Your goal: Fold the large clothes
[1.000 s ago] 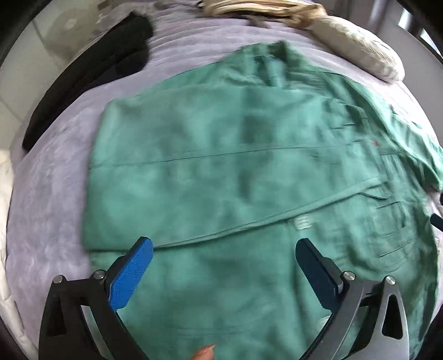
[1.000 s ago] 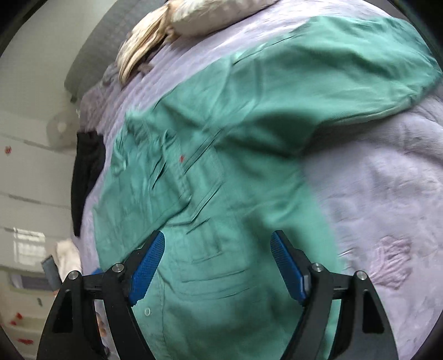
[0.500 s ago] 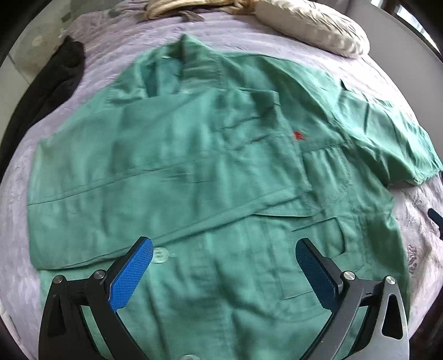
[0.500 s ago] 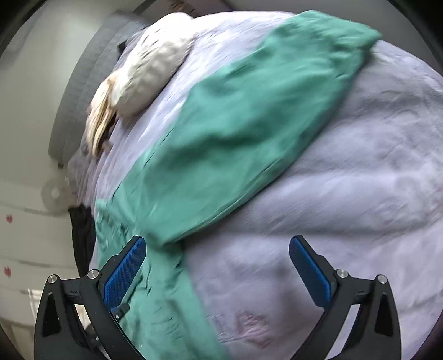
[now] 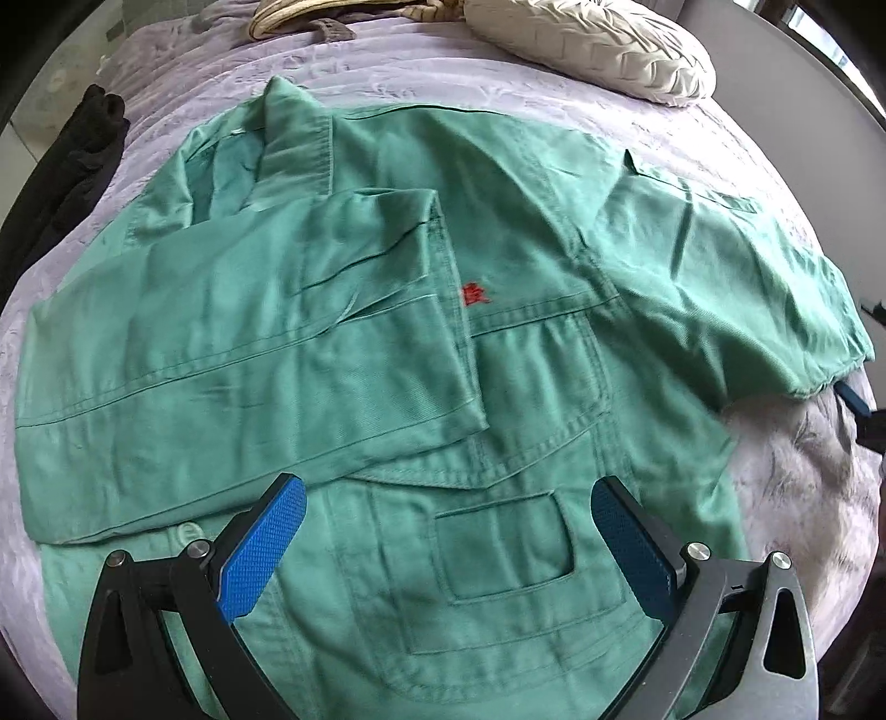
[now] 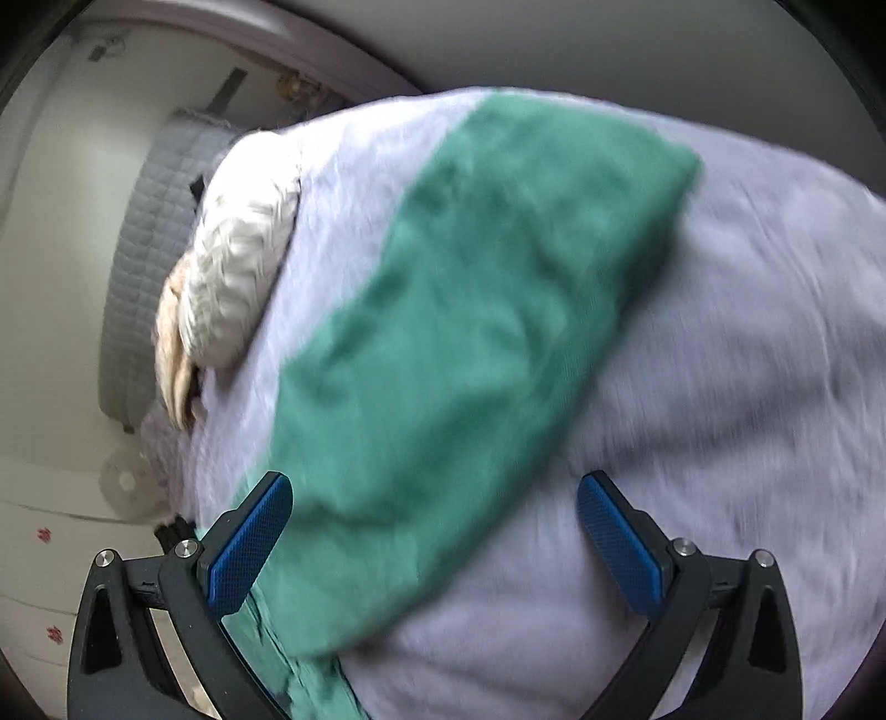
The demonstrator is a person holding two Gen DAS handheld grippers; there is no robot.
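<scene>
A large green jacket (image 5: 498,354) lies spread on the lavender bedspread (image 5: 786,487). Its left sleeve (image 5: 232,354) is folded across the chest; its right sleeve (image 5: 736,288) lies stretched out to the right. A small red emblem (image 5: 475,293) marks the chest. My left gripper (image 5: 448,554) is open and empty, above the jacket's lower front by a pocket. My right gripper (image 6: 434,548) is open and empty, above the outstretched right sleeve (image 6: 476,354); this view is blurred. Its blue fingertip (image 5: 850,396) shows at the left wrist view's right edge.
A cream quilted pillow (image 5: 598,44) lies at the head of the bed, also in the right wrist view (image 6: 238,266). A dark garment (image 5: 72,166) lies along the bed's left side. A grey padded headboard (image 6: 149,243) stands behind.
My left gripper has moved right across the jacket toward the pocket. My right gripper has swung right, off the jacket body, to above the outstretched sleeve. Both stay open.
</scene>
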